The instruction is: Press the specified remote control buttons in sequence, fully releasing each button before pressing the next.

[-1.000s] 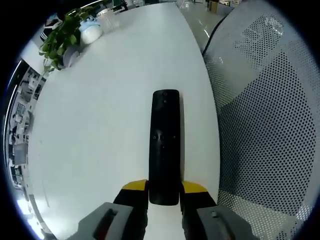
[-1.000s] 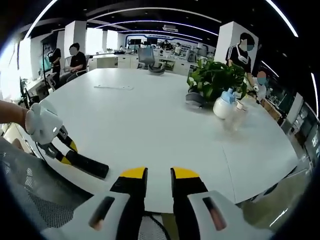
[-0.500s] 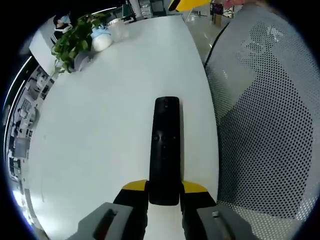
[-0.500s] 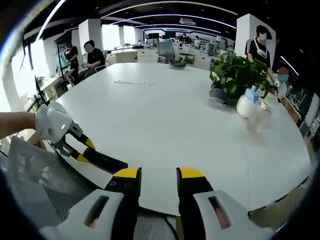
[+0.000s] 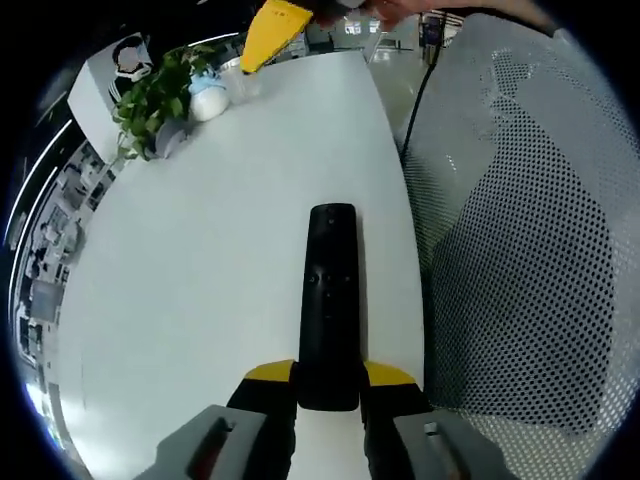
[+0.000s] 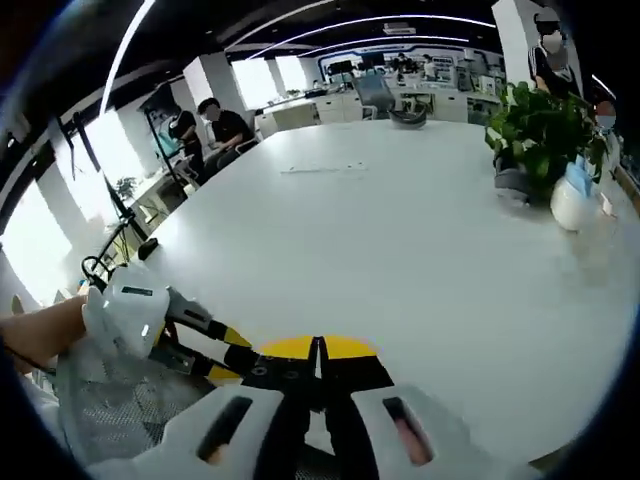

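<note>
We see the black remote control (image 5: 329, 300) lying lengthwise on a white tabletop (image 5: 200, 250), close to the edge beside a perforated mesh chair back (image 5: 520, 250). Its near end sits between the yellow-tipped jaws of the left hand-held gripper (image 5: 328, 378), which is clamped on it, while the far end points away along the tabletop.

In the right gripper view, the right hand-held gripper (image 6: 318, 350) has its jaws pressed together with nothing between them, just above the remote control (image 6: 290, 372), whose dark buttoned face shows directly under the tips; we cannot tell whether they touch it. The left hand-held gripper (image 6: 215, 350) comes in from the left, held by a person's hand (image 6: 40, 335).

In the left gripper view, one yellow jaw tip of the right hand-held gripper (image 5: 270, 30) shows at the top.

Farther across the tabletop stand a potted plant (image 5: 155, 95) and a white bottle (image 5: 208, 95). Beyond is an open office with desks, chairs and seated people (image 6: 215, 125).
</note>
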{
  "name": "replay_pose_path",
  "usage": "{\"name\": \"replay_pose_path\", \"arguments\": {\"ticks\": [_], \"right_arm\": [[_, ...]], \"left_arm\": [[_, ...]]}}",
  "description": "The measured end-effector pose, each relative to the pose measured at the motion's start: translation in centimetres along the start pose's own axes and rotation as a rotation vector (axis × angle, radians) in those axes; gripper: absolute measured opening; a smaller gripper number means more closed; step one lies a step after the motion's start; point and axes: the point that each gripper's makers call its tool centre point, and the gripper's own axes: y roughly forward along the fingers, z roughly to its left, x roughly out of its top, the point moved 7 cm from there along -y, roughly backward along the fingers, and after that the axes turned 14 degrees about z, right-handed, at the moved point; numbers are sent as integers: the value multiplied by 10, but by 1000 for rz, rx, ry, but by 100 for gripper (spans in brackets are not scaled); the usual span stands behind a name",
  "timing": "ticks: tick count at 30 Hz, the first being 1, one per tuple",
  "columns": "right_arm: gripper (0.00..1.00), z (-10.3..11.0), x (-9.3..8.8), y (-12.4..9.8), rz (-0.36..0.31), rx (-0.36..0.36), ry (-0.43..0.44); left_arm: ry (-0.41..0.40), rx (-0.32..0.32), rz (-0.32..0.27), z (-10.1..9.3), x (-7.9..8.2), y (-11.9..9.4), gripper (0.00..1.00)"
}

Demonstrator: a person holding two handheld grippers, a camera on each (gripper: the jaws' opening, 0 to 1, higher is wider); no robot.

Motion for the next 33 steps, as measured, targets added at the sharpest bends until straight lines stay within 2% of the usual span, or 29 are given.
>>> {"name": "replay_pose_path", "arguments": {"ticks": [1,2,4,9,11,14,16,20,23,26,29,33], "right_arm": [[0,1,-6,7,49,-19,-24],[0,0,-7,11,53,-43,-52],[0,1,-15,19,106,-55,-92],[0,1,-29,29,202,-6,-49],[0,-1,-34,32,245,30,3],[0,-5,-35,35,276,37,20],[0,-6,-38,37,333,42,30],[0,-10,-47,41,371,50,40],[0,-14,-53,36,389,58,68],[0,-18,-54,30,365,58,93],[0,-17,-61,33,405,77,131],[0,-13,-59,38,407,58,87]], "left_arm": [[11,3,5,-2,1,0,24],[19,9,6,-4,2,0,24],[23,13,4,-6,3,-1,24],[-13,12,-11,-8,2,-1,24],[-20,4,-21,-8,1,-1,24],[-28,-12,-25,-11,1,-2,24],[-14,-13,-22,-13,1,-2,24],[4,-13,-20,-14,2,-2,24],[-1,-16,-25,-14,1,-2,24],[-1,-15,-27,-14,1,-2,24],[-3,-15,-29,-14,1,-2,24],[-17,-24,-31,-13,1,-1,24]]}}
